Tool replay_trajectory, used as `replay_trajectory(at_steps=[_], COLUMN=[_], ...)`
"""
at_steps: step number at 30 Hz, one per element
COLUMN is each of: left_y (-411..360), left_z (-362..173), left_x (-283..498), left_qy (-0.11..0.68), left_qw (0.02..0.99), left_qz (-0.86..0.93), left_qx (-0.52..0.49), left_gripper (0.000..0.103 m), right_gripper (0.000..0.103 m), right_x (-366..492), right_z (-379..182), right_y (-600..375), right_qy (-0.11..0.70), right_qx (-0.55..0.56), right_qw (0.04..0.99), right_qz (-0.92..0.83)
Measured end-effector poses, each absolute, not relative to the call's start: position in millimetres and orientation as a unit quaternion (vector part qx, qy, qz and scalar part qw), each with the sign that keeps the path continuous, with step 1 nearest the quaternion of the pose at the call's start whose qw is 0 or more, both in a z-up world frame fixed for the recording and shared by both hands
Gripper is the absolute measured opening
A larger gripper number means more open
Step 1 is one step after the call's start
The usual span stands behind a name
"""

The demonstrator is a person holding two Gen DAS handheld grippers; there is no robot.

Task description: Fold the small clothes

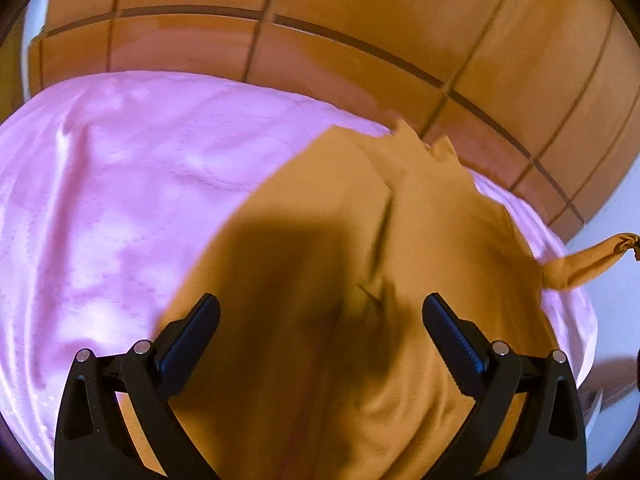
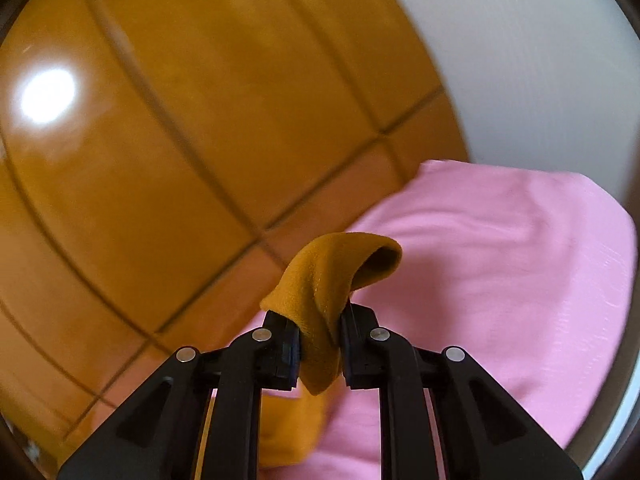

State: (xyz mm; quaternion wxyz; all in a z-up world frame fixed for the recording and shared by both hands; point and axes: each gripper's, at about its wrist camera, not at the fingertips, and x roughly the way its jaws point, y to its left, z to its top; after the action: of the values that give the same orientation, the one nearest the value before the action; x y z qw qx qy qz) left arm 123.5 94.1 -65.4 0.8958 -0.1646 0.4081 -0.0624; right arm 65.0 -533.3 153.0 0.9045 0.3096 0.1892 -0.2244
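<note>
A mustard-orange small garment (image 1: 360,264) lies spread on a pink cloth (image 1: 120,184) that covers the work surface. My left gripper (image 1: 320,308) is open just above the garment's near part, its jaws wide apart and holding nothing. One corner of the garment (image 1: 592,256) is pulled up and out to the right. My right gripper (image 2: 318,320) is shut on that corner of the garment (image 2: 332,276), which bunches up over the fingertips and hangs below them above the pink cloth (image 2: 500,280).
An orange tiled floor (image 1: 360,40) with dark grout lines lies beyond the pink cloth's far edge; it also shows in the right wrist view (image 2: 180,120). A white wall (image 2: 540,60) stands at the right.
</note>
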Motion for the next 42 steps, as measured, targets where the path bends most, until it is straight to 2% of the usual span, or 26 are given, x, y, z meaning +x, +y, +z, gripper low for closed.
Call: replay_trajectory(at_steps=[7, 15, 18, 26, 28, 31, 33, 34, 35, 42], left_y=[141, 165, 169, 168, 165, 155, 147, 143, 138, 88], left_z=[-70, -71, -71, -68, -67, -64, -59, -57, -55, -50], left_x=[116, 101, 100, 95, 95, 102, 106, 109, 113, 142], left_qy=[0.403, 0.392, 0.391, 0.389, 0.39, 0.392, 0.387, 0.385, 0.384, 0.408], left_qw=[0.89, 0.891, 0.891, 0.892, 0.892, 0.892, 0.895, 0.896, 0.895, 0.875], left_qz=[-0.028, -0.018, -0.018, -0.026, -0.029, -0.035, -0.035, -0.041, -0.05, -0.112], left_qx=[-0.213, -0.227, -0.232, -0.229, -0.227, -0.223, -0.219, -0.22, -0.221, -0.235], left_gripper=[0.101, 0.101, 0.101, 0.101, 0.101, 0.101, 0.101, 0.101, 0.101, 0.101], right_gripper=[0.015, 0.015, 0.015, 0.015, 0.021, 0.023, 0.045, 0.074, 0.093, 0.093], right_x=[142, 205, 220, 232, 227, 215, 208, 196, 188, 114], right_z=[173, 160, 137, 29, 0, -29, -36, -35, -32, -14], right_y=[-427, -289, -234, -126, -106, -96, -108, -117, -125, -193], right_qy=[0.22, 0.268, 0.301, 0.424, 0.458, 0.488, 0.487, 0.481, 0.472, 0.403], right_qx=[0.269, 0.209, 0.19, 0.118, 0.084, 0.052, 0.063, 0.071, 0.079, 0.163], right_qw=[0.932, 0.94, 0.932, 0.886, 0.87, 0.854, 0.851, 0.855, 0.859, 0.877], right_qz=[-0.101, 0.03, 0.075, 0.146, 0.163, 0.174, 0.183, 0.179, 0.18, 0.204])
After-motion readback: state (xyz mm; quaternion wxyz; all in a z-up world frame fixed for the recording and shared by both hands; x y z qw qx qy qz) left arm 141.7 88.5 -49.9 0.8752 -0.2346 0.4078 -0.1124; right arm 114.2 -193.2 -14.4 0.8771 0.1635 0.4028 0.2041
